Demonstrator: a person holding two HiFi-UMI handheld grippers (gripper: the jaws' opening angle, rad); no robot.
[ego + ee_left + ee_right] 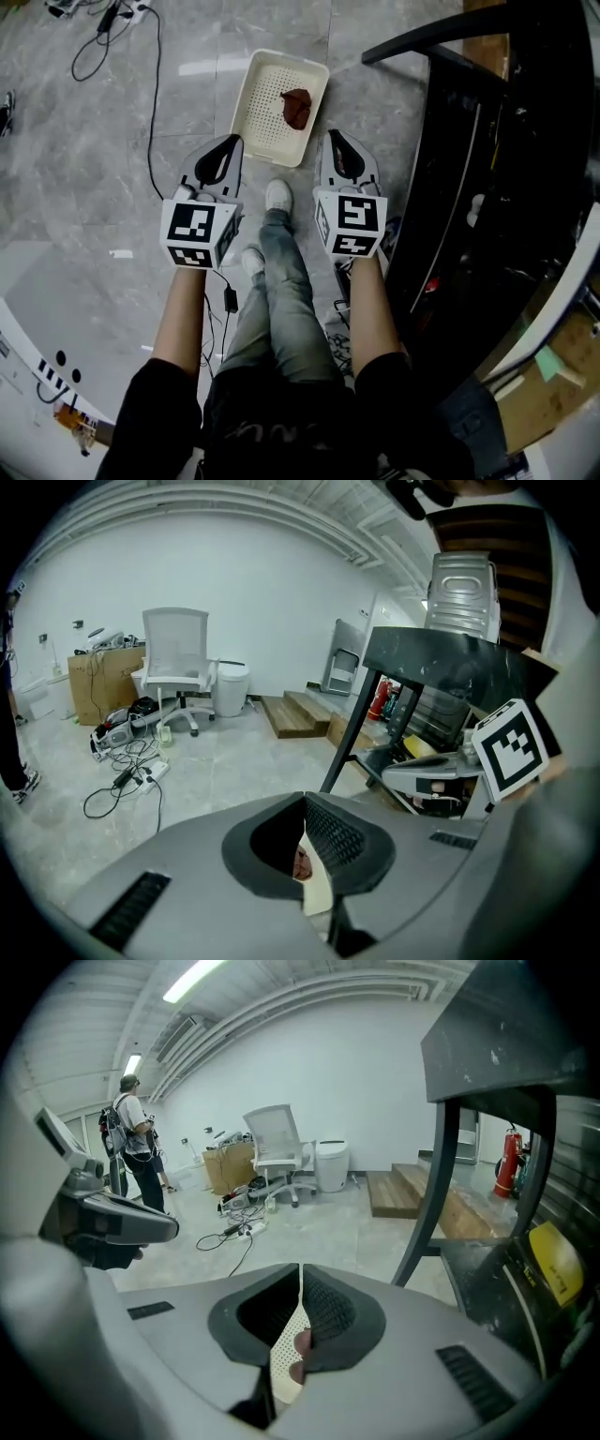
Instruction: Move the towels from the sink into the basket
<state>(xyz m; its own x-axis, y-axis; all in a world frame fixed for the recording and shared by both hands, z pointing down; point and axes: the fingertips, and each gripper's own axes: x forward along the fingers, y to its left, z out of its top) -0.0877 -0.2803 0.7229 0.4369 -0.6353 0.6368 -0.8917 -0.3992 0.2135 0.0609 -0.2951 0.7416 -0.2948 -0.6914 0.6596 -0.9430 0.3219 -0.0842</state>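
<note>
The white basket (255,105) on the floor holds one brown towel (297,108); the left gripper (228,150) and right gripper (336,145) hover just short of it, jaws together, empty

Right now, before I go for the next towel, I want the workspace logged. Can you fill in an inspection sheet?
Surface: grey floor, with a black table at the right.
Job's things: white basket on the floor ahead, one red-brown towel lying in it. The sink cannot be made out.
Clutter: cardboard boxes by the far wall.
Grippers: left gripper and right gripper both have jaws shut on nothing and are held over the floor just short of the basket.
Cables: a floor cable at upper left, a second cable by the feet.
Surroundings: office chair, bin, wooden steps, a person standing far off.
</note>
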